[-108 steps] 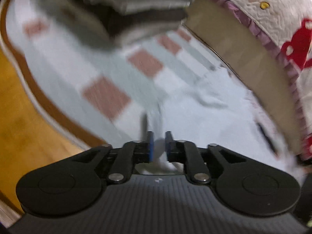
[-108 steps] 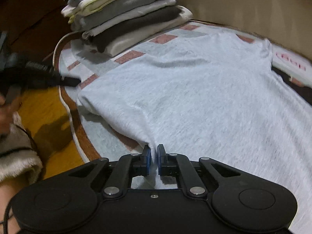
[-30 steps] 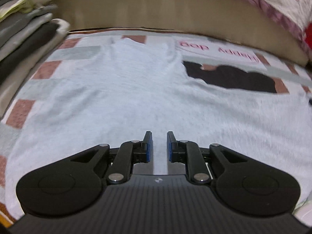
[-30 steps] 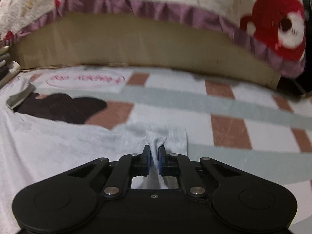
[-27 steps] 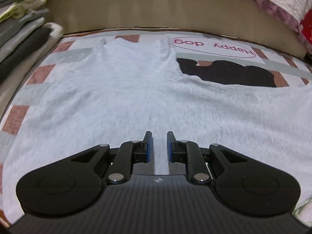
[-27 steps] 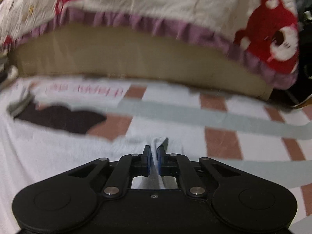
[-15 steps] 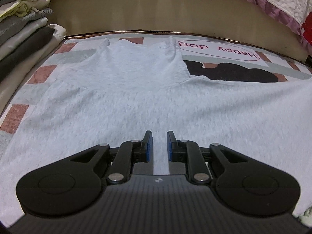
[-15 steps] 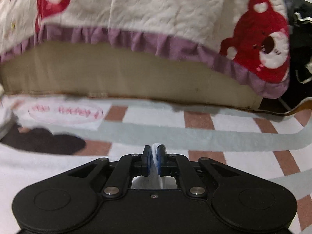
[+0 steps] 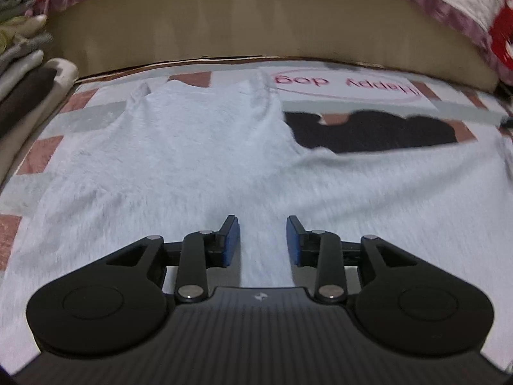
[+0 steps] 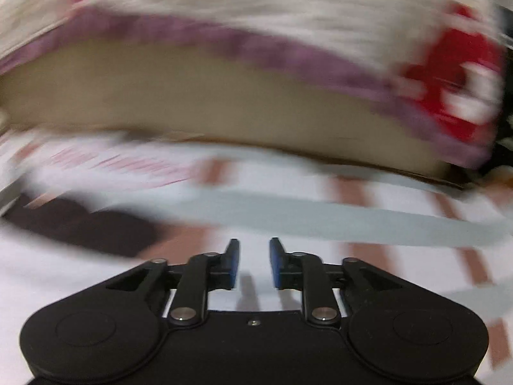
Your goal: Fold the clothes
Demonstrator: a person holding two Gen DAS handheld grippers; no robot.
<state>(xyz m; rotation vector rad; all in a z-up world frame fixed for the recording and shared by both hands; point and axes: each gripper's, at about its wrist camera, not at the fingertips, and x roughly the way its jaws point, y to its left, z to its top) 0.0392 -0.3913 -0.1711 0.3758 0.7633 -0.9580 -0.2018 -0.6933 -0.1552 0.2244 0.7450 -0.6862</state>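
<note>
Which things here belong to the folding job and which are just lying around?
Part of the job:
- shirt, spread flat
- left gripper, jaws opening, nothing between them
- right gripper, jaws opening, nothing between them
- stack of folded clothes

Just lying about:
- checked mat
- quilt

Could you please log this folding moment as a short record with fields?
garment: light grey T-shirt spread flat on the checked mat
left tool: jaws opening, over the shirt, nothing clamped
right tool: jaws opening, nothing between the pads, view blurred
stack: folded clothes at the mat's left edge
backdrop: bed side panel under a quilt
</note>
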